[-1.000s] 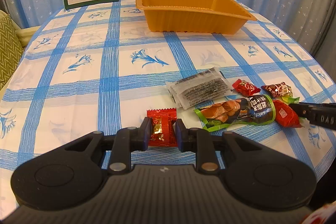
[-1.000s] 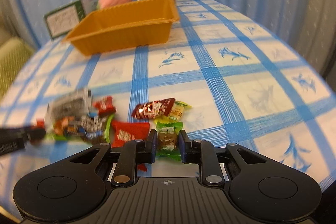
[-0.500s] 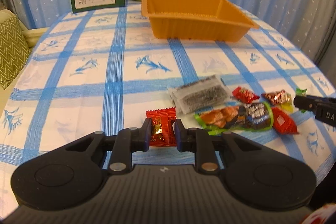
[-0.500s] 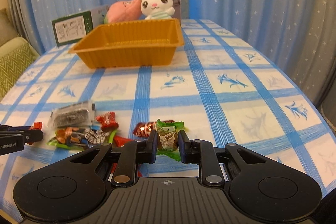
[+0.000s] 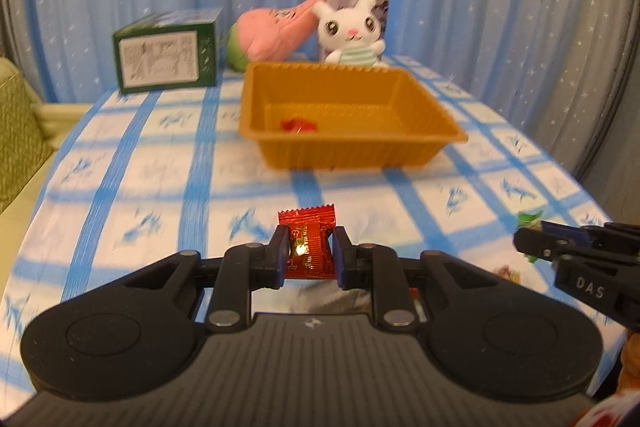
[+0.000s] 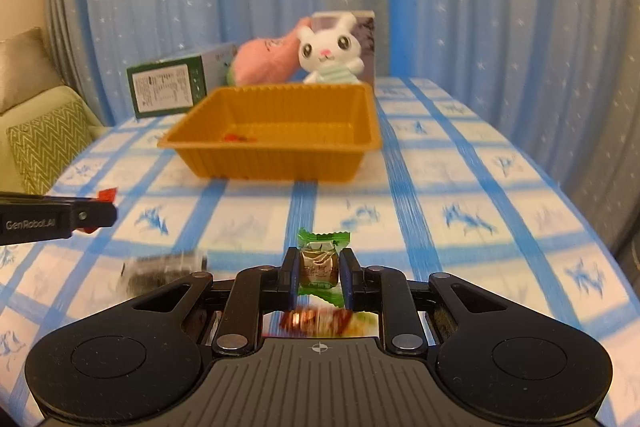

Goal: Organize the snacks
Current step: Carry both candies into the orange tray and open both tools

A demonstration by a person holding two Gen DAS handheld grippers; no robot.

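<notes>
The left gripper (image 5: 307, 258) was clamped nearly shut on a red foil snack packet (image 5: 307, 245), the pads pinching the lower part of the wrapper while its crimped top edge stood free above them. The right gripper (image 6: 319, 274) was likewise closed tight on a green-wrapped candy (image 6: 322, 264), gripped across its brown middle with the green twist ends sticking out above and below. Both packets were held clear of the blue-checked tablecloth (image 5: 132, 187), on the near side of the table.

The orange tray (image 5: 420, 155) sat farther back, in front of a white plush bunny (image 5: 352, 35), a pink plush (image 5: 272, 35) and a green box (image 5: 166, 55). A red wrapper (image 5: 298, 125) already lay on its floor towards the left. Other snacks remained on the cloth below the right gripper: a dark translucent packet (image 6: 164, 269) to the left and a blurred red-brown wrapper (image 6: 316, 321) directly underneath.

The likely trouble lay in the carry. Both wrappers were slick foil or film held only by a narrow pinch, so a quick swing toward the tray could let one slip or rotate out. The two grippers were travelling side by side toward the same tray, and crowding could knock them together over the rim. Releasing too early or too high would probably drop a packet short of the near wall or let it bounce out.
</notes>
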